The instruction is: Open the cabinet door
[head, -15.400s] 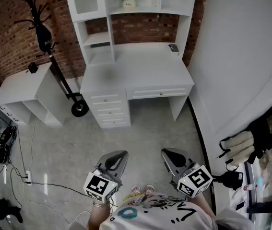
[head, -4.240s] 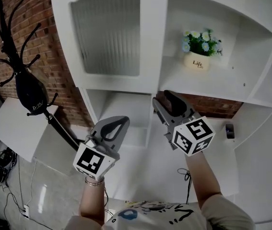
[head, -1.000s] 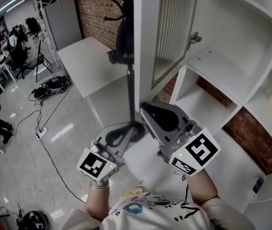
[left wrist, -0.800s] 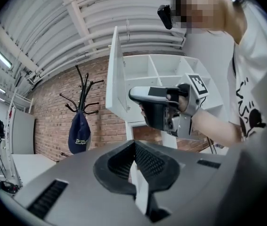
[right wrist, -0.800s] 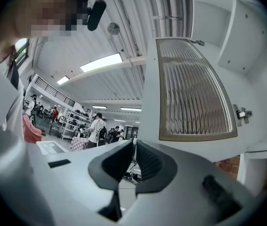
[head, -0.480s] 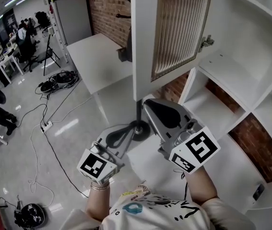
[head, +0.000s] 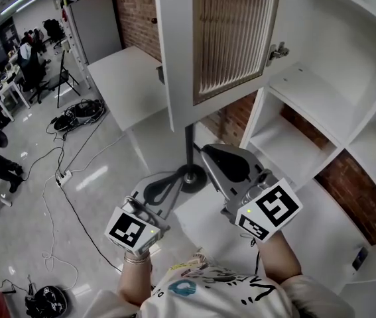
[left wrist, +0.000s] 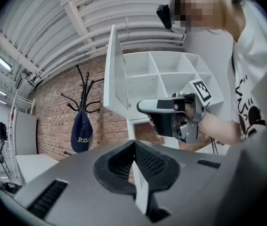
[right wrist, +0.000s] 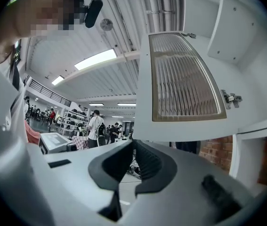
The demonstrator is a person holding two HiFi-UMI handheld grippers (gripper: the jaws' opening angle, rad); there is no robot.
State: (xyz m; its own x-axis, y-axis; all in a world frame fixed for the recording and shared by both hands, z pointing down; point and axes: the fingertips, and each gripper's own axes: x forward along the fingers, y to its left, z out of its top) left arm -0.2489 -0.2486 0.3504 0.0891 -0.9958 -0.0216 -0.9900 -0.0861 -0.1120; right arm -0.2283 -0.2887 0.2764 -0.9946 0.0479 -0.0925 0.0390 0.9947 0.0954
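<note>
- Left gripper [head: 168, 181]: held level, jaws together, nothing between them.
- Right gripper [head: 209, 154]: level beside it, jaws closed and empty, just below the door.
- Cabinet door [head: 231, 38]: swung open above, long axis upright, free edge toward the room.

The cabinet door [head: 221, 45] stood swung out wide and closed the way from the left at its height. Behind it, the upper compartment [head: 333, 18] was open to the front, with only a hinge [head: 279, 50] at its edge. Under the door's lower edge was free air, where the left gripper [head: 176, 177] and the right gripper [head: 207, 153] hung. A coat stand pole [head: 189, 144] rose there, near a low white table [head: 118, 78].
</note>
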